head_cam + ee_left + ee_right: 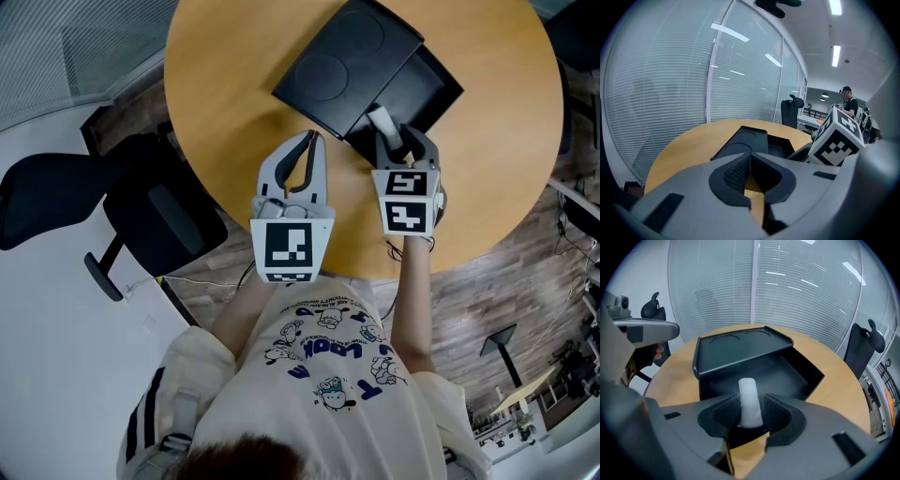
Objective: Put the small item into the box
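Note:
A small white cylinder [750, 404] stands upright between the pads of my right gripper [751, 416], over the near edge of the open black box [787, 371]. The jaws stand a little apart from it, with a dark gap on the right side. In the head view the cylinder [384, 124] pokes out ahead of the right gripper [394, 141] at the box's front wall [422, 80]. The box lid [347, 61] lies tilted across the box's left part. My left gripper [314, 139] hovers over the table left of the box, its jaws closed on nothing.
The round wooden table [234, 112] carries only the box. A black office chair [141, 216] stands at the table's left edge. Glass walls with blinds surround the table, another chair [862, 348] stands behind it, and a person [847, 101] is far off.

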### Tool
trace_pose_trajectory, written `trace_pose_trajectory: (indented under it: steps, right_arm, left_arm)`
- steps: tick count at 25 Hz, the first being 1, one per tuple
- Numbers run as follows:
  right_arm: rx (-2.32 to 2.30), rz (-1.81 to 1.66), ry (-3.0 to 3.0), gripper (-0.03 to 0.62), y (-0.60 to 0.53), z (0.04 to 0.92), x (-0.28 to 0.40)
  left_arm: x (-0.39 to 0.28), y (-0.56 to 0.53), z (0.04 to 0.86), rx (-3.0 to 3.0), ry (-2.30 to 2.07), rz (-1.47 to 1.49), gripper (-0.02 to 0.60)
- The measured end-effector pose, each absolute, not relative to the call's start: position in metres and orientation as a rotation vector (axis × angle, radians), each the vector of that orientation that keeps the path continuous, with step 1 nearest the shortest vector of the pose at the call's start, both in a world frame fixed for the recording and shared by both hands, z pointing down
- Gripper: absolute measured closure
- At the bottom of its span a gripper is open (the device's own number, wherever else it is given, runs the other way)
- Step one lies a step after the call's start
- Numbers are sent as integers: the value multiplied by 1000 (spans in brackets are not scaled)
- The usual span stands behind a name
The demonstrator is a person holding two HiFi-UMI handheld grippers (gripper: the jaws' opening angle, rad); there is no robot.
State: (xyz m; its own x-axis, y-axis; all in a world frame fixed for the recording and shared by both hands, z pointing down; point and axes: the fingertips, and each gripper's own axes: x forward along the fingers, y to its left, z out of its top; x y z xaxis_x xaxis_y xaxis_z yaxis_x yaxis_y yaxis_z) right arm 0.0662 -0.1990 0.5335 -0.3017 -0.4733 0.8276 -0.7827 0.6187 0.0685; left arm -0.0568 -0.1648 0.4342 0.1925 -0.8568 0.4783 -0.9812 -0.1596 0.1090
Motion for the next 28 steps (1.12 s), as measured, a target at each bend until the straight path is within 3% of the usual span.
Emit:
trace_pose_trajectory:
  steps: [10,23,28]
  right_arm:
    - [1092,491,-2020,405,-197,514,68]
    - [1335,502,-2142,522,-184,446,76]
    - [1425,493,-2172,537,-175,421,78]
  left_arm:
    - [-53,-164,429,2108,-1724,424,565]
    - [-36,-163,389,2206,-1740,354,565]
    - [-30,-159,368,2253,-1751,314,565]
